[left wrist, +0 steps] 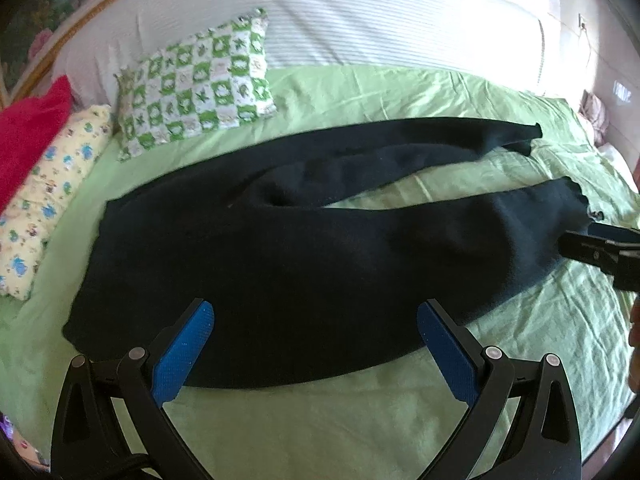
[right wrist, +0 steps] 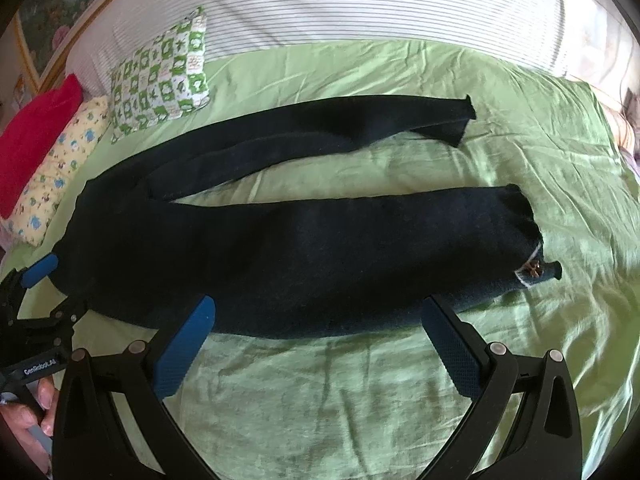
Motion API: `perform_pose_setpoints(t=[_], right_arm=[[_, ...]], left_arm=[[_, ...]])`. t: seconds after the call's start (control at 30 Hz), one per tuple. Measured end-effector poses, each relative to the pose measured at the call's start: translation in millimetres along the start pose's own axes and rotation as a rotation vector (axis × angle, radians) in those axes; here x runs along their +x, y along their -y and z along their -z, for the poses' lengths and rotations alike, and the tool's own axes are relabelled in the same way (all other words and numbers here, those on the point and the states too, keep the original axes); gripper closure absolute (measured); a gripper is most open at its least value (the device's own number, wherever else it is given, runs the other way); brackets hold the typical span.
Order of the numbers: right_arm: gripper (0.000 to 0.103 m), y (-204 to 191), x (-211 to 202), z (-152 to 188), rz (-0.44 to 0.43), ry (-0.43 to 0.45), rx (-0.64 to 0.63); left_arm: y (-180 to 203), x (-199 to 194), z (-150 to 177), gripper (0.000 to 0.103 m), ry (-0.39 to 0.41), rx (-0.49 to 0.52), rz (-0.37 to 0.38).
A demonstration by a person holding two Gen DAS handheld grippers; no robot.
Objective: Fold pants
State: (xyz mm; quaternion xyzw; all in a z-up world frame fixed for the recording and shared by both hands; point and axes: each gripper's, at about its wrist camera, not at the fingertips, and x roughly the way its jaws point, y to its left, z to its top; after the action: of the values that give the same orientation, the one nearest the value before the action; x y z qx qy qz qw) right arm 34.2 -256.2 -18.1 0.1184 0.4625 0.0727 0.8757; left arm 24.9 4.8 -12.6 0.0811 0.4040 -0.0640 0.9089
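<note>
Pants: dark navy knit pants [right wrist: 280, 236] lie spread flat on my bed's light green sheet [right wrist: 360, 380], waistband toward the pillows on the left, two legs running right and splayed apart, a wedge of sheet showing between them.
Hidden: the near leg's cuff carries a small brownish tag or tie [right wrist: 534, 269]; I cannot make out what it is. The fabric is so dark that its folds barely read.
Left gripper: my left gripper [left wrist: 314, 322] has its blue-padded fingers [left wrist: 184, 354] spread wide, empty, poised over the pants' near edge around the hip; I cannot tell whether the tips touch the cloth.
Right gripper: my right gripper [right wrist: 318, 320] is likewise spread wide and empty, just at the near leg's lower edge. In the left view it is cut off by the frame beside the cuff.
Hand: fingers on the left handle [right wrist: 34, 412] show only partly at the frame edge.
Edges: a green-and-white checked pillow [left wrist: 196, 84], a yellow printed pillow [left wrist: 52, 196] and a red cushion [left wrist: 28, 136] crowd the waistband end.
Open room: bare sheet lies in front of the pants and right of the cuffs.
</note>
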Motion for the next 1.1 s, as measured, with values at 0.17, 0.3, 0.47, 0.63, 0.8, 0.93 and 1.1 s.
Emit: perform_pose_setpoints(t=[0.17, 0.3, 0.47, 0.63, 0.8, 0.93, 1.1], right_arm=[[0.0, 17.6, 2.8, -5.2, -0.064, 0.009, 0.071], [0.0, 38.9, 22.6, -22.5, -0.061, -0.031, 0.093], [0.005, 65.2, 30.9, -63.0, -0.118, -0.007, 0.123], [0.018, 101.0, 43.7, -137.0, -0.15, 0.003, 0.139], [0.041, 139.1, 97.4, -199.5, -0.124, -0.121, 0.17], [0.042, 147.9, 134.8, -207.9, -0.085, -0.269, 0.116], [0.043, 143.8, 153.5, -205.7, -0.087, -0.378, 0.027]], left_arm=[[-2.8, 16.4, -12.3, 0.001, 0.013, 0.04, 0.051], [0.2, 41.3, -33.8, 0.001, -0.005, 0.083, 0.097], [7.1, 67.7, -75.8, 0.003, 0.015, 0.171, 0.159], [5.9, 105.6, -147.1, 0.013, 0.024, 0.25, 0.194], [14.9, 142.5, -202.1, 0.022, -0.063, 0.295, 0.252], [36.9, 179.6, -230.2, 0.023, -0.142, 0.393, 0.283], [68.7, 235.3, -244.0, 0.027, -0.248, 0.508, 0.288]])
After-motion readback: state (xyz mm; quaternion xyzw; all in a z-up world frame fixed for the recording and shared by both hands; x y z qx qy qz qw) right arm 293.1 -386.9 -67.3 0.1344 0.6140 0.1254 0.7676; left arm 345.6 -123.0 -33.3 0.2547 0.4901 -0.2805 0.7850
